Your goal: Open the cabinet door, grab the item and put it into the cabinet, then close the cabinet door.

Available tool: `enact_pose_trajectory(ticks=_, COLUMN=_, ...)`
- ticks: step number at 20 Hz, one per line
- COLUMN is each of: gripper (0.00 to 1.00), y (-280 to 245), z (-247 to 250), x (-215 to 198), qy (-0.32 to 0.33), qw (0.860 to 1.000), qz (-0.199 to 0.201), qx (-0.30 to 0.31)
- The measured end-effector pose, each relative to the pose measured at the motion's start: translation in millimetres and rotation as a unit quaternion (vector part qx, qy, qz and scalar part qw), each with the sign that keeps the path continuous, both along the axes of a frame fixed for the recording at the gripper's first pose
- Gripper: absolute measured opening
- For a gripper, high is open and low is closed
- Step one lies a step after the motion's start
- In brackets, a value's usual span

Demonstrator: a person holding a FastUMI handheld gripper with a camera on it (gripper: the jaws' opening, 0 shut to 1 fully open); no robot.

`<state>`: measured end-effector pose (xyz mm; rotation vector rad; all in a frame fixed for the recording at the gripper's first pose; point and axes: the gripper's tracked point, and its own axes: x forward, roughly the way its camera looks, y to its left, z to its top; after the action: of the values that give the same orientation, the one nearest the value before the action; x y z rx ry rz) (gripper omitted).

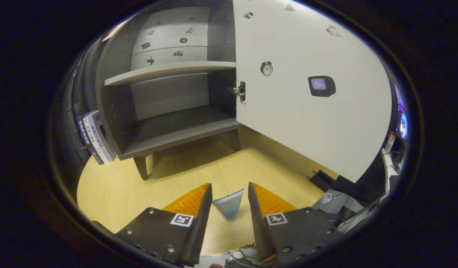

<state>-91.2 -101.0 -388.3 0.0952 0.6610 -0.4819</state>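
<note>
Gripper point(229, 195) fingers sit nearest the lens at 6 o'clock, with a small pale item point(228, 207) between the tips. Item looks blurred; whether both pads press on it or it just hangs in the gap, cannot tell. Fingers are set part-way apart, a narrow gap the width of the item.

Largest thing next: white cabinet door point(307, 111), swung wide open, taking up 1 to 4 o'clock. Its lower edge hangs over the table at 3 to 4 o'clock. Small picture stickers on its face. Dark cabinet point(117, 123) is at 10 to 12 o'clock, standing on short legs. It has one pale shelf point(169, 72) across the upper part and an open lower bay point(177, 124) under it. Wooden table point(113, 186) runs from 7 to 5 o'clock under everything. Books point(93, 136) lean against the cabinet's side at 9 o'clock. Hinge point(241, 91) is at centre, on the door's inner edge.

Judged stage: door step done, item picked up, carry-in ahead.

Risks from here:
- item slips out if the hold is loose, since only its tip shows between the fingers
- fingers clip the bay's front lip if the approach comes in too low
- gripper body knocks the open door at 3 o'clock on the way in, swinging it
- item dropped short, landing on the table ahead of the bay
</note>
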Motion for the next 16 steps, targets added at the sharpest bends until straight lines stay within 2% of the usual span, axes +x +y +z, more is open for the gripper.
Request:
enact_pose_trajectory(ticks=6, gripper=0.56, y=1.2, z=-0.2, x=1.6, qy=0.006, qw=1.000, qz=-0.021, qx=0.000)
enact_pose_trajectory(ticks=10, gripper=0.56, y=6.8, z=7.4, x=-0.7, qy=0.004, qw=1.000, qz=-0.012, qx=-0.013)
enact_pose_trajectory(ticks=13, gripper=1.00, y=12.1, z=12.0, x=-6.5, qy=0.002, qw=1.000, qz=-0.014, qx=-0.018)
enact_pose_trajectory(ticks=16, gripper=1.00, y=14.8, z=1.3, x=-12.5, qy=0.016, qw=1.000, qz=-0.015, qx=-0.014)
